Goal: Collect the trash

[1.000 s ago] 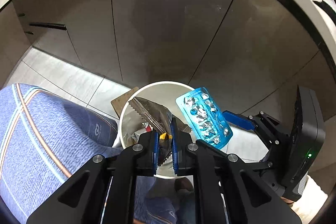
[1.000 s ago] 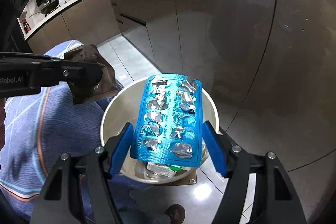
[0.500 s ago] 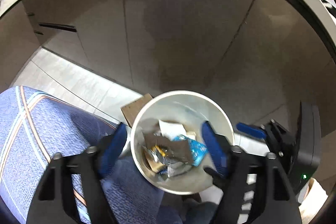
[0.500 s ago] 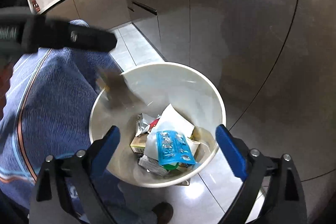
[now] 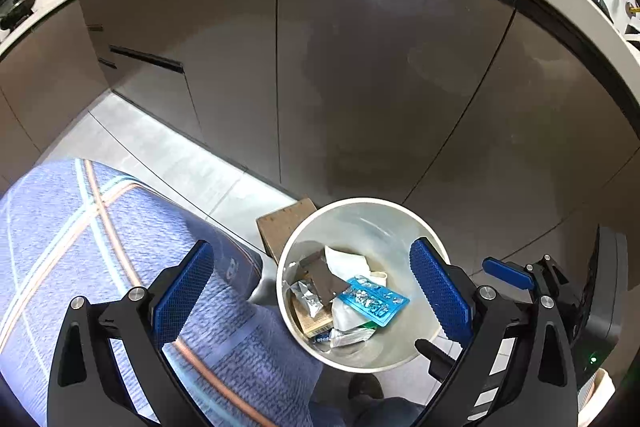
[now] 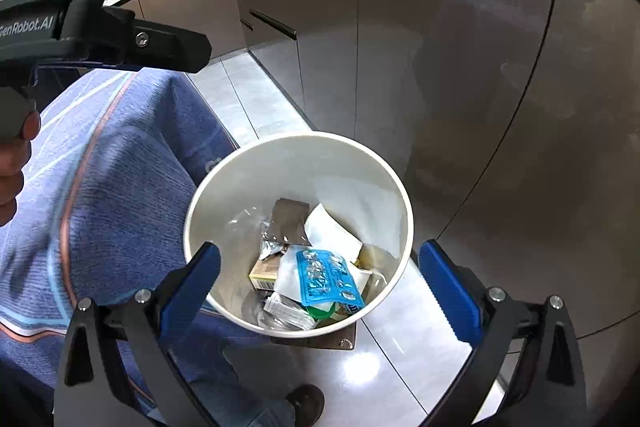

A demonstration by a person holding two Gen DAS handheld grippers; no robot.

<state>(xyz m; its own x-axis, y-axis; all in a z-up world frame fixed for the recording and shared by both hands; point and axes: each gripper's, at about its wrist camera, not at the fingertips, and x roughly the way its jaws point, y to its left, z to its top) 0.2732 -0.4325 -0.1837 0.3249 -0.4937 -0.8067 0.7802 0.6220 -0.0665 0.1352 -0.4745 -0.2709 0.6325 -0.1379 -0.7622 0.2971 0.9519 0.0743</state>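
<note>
A white round bin (image 5: 362,201) stands on the floor below both grippers. Inside it, on top of other rubbish, lie a blue blister pack (image 5: 376,301) and a brown foil wrapper (image 5: 324,277). My left gripper (image 5: 312,247) hangs over the bin with its jaws opening and nothing between them. In the right wrist view the bin (image 6: 304,135) shows the same blister pack (image 6: 326,277) and wrapper (image 6: 290,219). My right gripper (image 6: 320,247) is open and empty above it. The left gripper's body (image 6: 120,39) crosses that view's upper left.
Grey-brown cabinet doors (image 5: 360,67) rise right behind the bin, under a pale counter edge. A blue striped cloth (image 5: 100,247) fills the left. A brown board (image 5: 282,227) sticks out under the bin. A person's shoe (image 6: 306,403) rests on the tiled floor near the bin.
Both grippers opened wide. The brown wrapper left the left jaws and the blister pack left the right jaws; both fell into the bin. The left gripper rose a little.
</note>
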